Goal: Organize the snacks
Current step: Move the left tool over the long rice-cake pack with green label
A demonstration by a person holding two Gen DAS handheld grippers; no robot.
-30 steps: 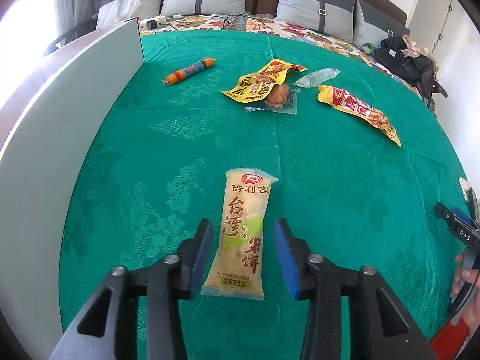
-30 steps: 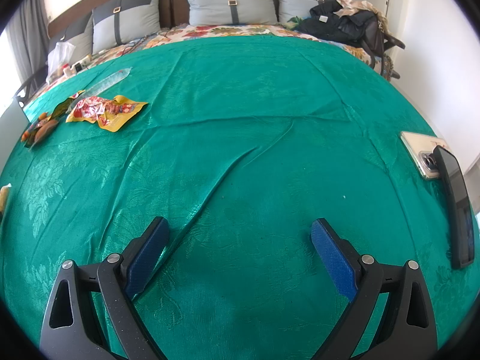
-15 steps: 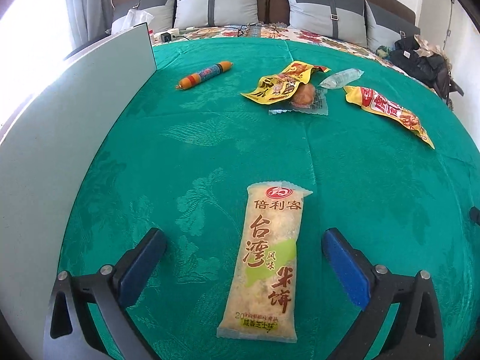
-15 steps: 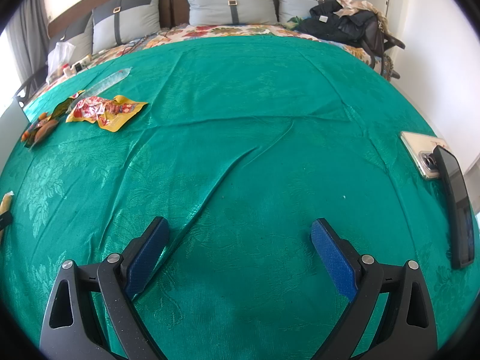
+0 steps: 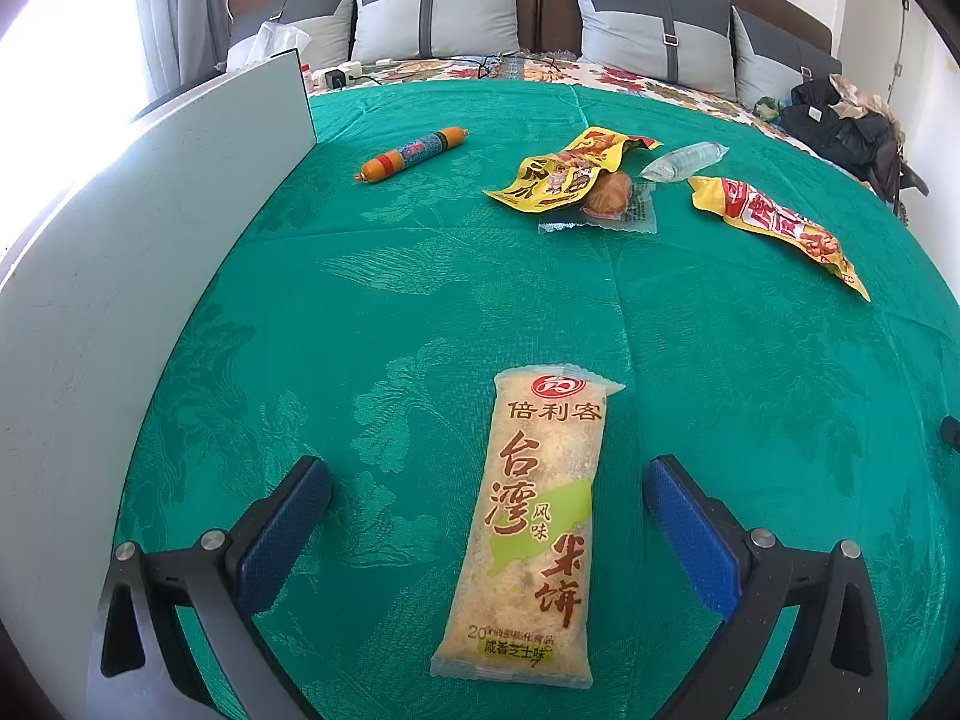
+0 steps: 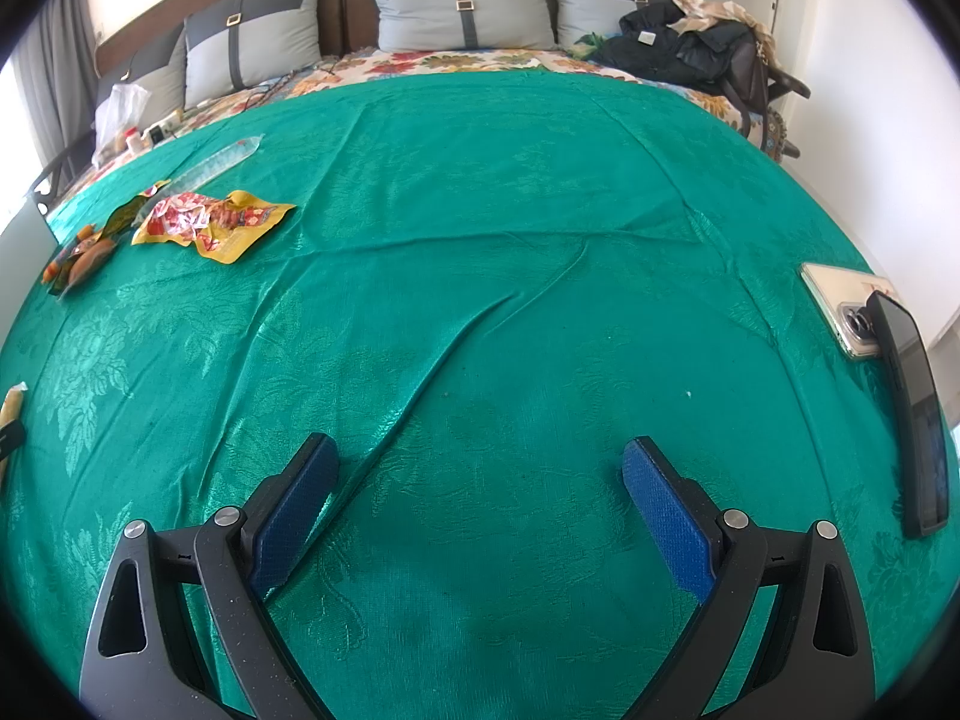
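Observation:
A long rice-cracker packet lies flat on the green cloth between the wide-open fingers of my left gripper, touching neither pad. Farther off lie an orange sausage stick, a yellow snack bag over a clear-wrapped brown snack, a clear tube packet and a yellow-red packet. My right gripper is open and empty over bare cloth. In the right wrist view the yellow-red packet and other snacks sit at the far left.
A white board stands upright along the left edge of the cloth. Two phones lie at the right edge in the right wrist view. Pillows and a dark bag sit beyond the cloth.
My left gripper opened wide, let go of the rice-cracker packet, which now lies on the cloth, and drew back a little. The right gripper has not moved.

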